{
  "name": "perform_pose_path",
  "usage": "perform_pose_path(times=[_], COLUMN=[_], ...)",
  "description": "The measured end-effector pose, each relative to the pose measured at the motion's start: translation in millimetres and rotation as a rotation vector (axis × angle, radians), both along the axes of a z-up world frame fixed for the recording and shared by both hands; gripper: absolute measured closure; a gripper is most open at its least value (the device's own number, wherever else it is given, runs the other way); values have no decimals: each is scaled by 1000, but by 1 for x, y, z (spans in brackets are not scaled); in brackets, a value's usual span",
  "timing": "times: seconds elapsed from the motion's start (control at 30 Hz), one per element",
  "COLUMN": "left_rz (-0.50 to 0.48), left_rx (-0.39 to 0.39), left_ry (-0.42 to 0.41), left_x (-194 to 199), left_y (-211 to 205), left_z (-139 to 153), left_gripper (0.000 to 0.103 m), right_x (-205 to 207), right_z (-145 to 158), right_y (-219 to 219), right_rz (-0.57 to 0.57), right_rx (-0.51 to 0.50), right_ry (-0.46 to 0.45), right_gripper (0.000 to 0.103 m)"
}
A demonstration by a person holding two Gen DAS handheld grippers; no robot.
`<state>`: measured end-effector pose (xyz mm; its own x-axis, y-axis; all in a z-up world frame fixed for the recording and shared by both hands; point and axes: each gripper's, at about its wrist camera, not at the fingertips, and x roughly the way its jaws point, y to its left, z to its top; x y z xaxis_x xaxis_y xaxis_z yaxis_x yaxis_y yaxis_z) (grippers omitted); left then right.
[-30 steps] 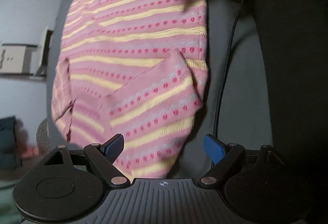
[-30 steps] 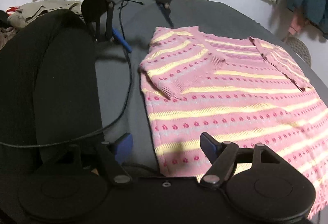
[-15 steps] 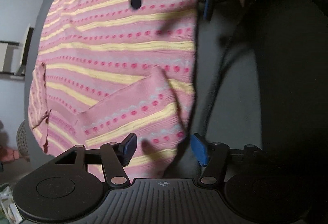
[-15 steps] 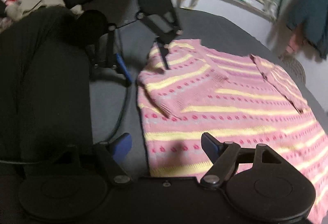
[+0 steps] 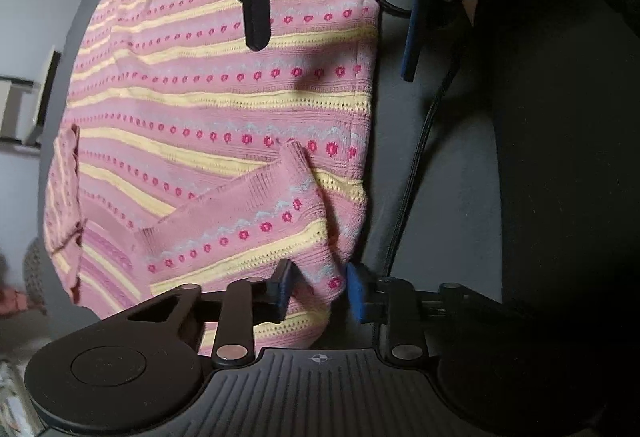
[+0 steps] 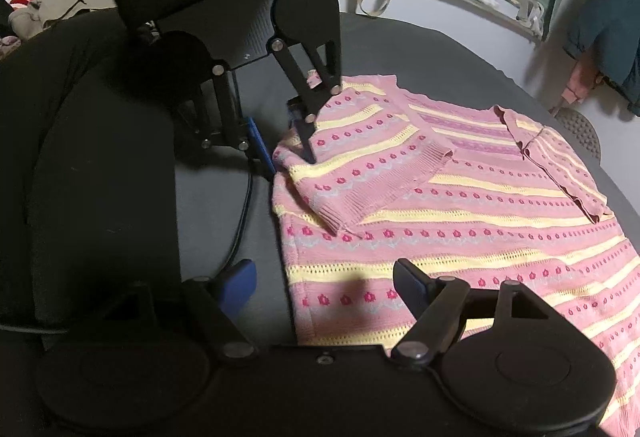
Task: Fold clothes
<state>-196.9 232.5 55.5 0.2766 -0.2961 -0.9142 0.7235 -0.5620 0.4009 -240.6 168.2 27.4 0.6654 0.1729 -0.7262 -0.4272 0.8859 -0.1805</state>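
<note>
My left gripper [image 5: 318, 287] has its jaws pinched on the sweater [image 5: 224, 109] shoulder, sleeve [image 6: 372, 173] folded in. It lies flat along the worktop [image 5: 448, 177] near edge: soft, light knit, stretchy. Right gripper [image 6: 324, 283] jaws wide over the side seam, a sound hold.
</note>
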Motion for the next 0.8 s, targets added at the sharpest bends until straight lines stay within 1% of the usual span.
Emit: perform_pose_path(times=[0.03, 0.17, 0.37, 0.43, 0.5, 0.6, 0.67, 0.73, 0.8], left_rz=[17, 111, 221, 233, 239, 253, 264, 275, 285], left_rx=[1, -30, -75, -79, -80, -87, -94, -102, -109], left_ry=[16, 106, 245, 271, 288, 313, 328, 343, 359], left_x=[2, 14, 39, 45, 49, 54, 57, 61, 64], left_y=[0, 0, 2, 3, 4, 4, 4, 4, 4], left_z=[1, 9, 20, 23, 26, 29, 32, 35, 37], left_gripper=[86, 89, 90, 90, 90, 90, 90, 90, 90], right_x=[0, 1, 17, 22, 30, 38, 40, 41, 39], right_z=[0, 3, -2, -7, -11, -14, -16, -17, -20], right_y=[1, 6, 26, 33, 38, 41, 44, 48, 52], right_rz=[3, 55, 156, 169, 158, 145, 146, 157, 173], right_rx=[3, 7, -44, -60, -71, -60, -63, -88, -120], right_ry=[-12, -81, -138, -144, -147, -141, -153, -172, -189], right_gripper=[28, 28, 28, 28, 29, 31, 35, 40, 41])
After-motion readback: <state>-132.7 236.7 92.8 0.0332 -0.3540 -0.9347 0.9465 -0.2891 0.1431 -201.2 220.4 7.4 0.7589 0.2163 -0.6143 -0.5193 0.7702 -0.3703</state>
